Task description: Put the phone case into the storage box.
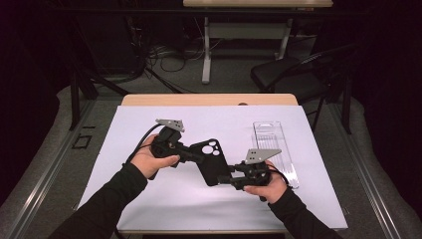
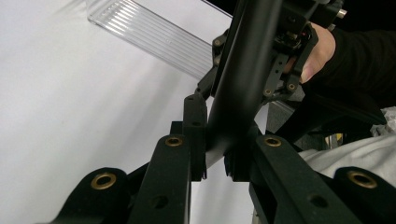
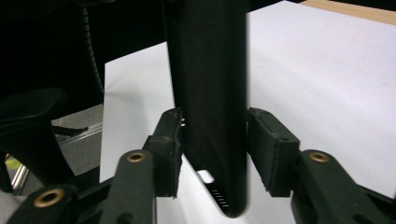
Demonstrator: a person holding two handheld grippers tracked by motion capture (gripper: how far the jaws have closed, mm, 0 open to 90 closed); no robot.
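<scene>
At the centre of the high view, the black phone case (image 1: pixel 214 162) hangs above the table (image 1: pixel 149 199), long axis running upper left to lower right. The left hand-held gripper (image 1: pixel 196 157) clamps its upper edge; the right hand-held gripper (image 1: pixel 226 179) (pads just clear) brackets the lower end without gripping.

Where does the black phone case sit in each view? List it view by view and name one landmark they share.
High view: black phone case at centre, between the left hand-held gripper and the right hand-held gripper.
Left gripper view: a dark slanted bar running from top centre down between the jaws.
Right gripper view: upright at centre, between the pads.
Shared landmark: the white table cover.
</scene>
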